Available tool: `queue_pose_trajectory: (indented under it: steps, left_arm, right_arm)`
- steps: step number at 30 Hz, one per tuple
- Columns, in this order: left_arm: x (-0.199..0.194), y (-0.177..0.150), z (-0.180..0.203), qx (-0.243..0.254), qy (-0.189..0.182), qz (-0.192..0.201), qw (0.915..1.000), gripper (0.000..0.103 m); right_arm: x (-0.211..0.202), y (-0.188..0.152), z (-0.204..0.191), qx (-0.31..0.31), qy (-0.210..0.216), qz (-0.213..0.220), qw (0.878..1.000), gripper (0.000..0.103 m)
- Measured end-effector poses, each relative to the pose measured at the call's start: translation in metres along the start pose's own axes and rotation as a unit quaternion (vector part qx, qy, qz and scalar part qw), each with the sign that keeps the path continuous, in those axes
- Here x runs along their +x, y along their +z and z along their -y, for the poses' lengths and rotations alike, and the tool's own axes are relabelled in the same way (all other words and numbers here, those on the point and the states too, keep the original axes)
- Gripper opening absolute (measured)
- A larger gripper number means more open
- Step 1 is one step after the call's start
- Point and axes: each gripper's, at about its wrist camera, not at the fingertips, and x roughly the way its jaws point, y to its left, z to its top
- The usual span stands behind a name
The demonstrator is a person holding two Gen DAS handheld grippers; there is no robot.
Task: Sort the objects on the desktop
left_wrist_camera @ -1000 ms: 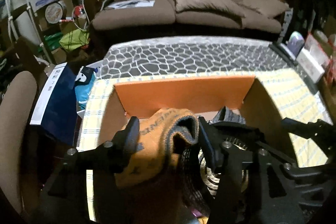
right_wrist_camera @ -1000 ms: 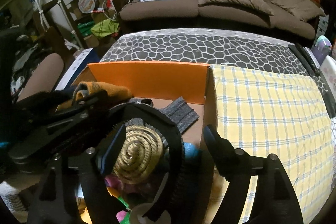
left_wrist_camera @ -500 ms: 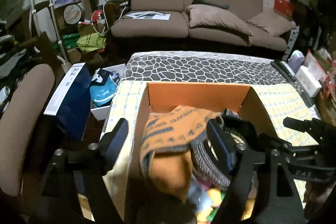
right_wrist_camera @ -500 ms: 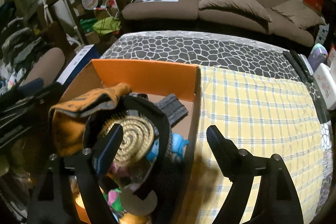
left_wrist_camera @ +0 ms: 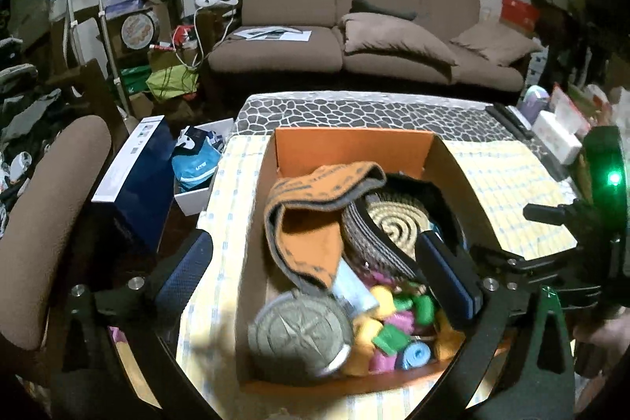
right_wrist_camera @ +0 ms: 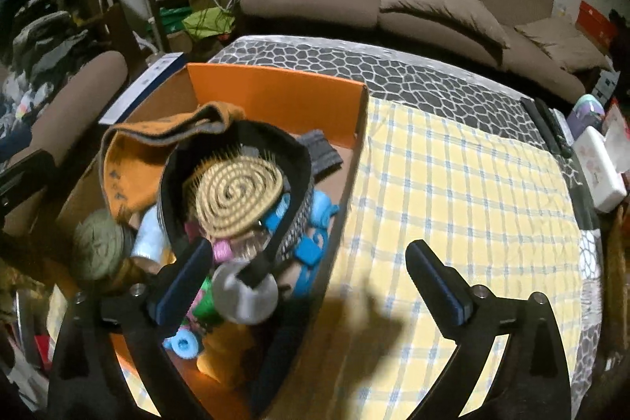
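The left gripper (left_wrist_camera: 315,270) hangs with its fingers (left_wrist_camera: 185,270) spread wide and empty above an open orange cardboard box (left_wrist_camera: 354,144), which sits on the near left of a counter covered by a yellow checked cloth (right_wrist_camera: 453,191). The right gripper (right_wrist_camera: 315,282) is likewise spread and holds nothing; its left finger is over the box, its right over bare cloth.

Inside the box, a folded orange and grey fabric band (left_wrist_camera: 315,207) lies on top at the far left. It looks soft and light, likely to sag, so a pinch across its thick folded edge seems best. Just right of it is a round black brush with a tan spiral bristle pad (right_wrist_camera: 240,195). It looks stiff and light; its black rim looks easier to grip than the bristles. Small coloured plastic rollers (left_wrist_camera: 393,325) fill the near end.

Only the left view shows a grey round tin lid with a star pattern (left_wrist_camera: 299,333) clearly. Only the right view shows the brush's handle (right_wrist_camera: 244,298) and the open cloth to the right.
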Motion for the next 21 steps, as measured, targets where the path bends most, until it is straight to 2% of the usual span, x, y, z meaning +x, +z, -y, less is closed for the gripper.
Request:
queue_pose_trajectory:
  steps: [14, 21]
  left_arm:
    - [-0.035, -0.053, 0.044, -0.048, -0.037, 0.000, 0.9982, 0.103]
    - [-0.040, -0.077, 0.065, -0.062, -0.038, -0.006, 0.9973, 0.103]
  right_arm:
    - [-0.036, -0.045, 0.021, 0.031, -0.024, 0.016, 0.999, 0.102]
    - [-0.054, -0.078, 0.044, 0.056, -0.046, 0.021, 0.997, 0.102]
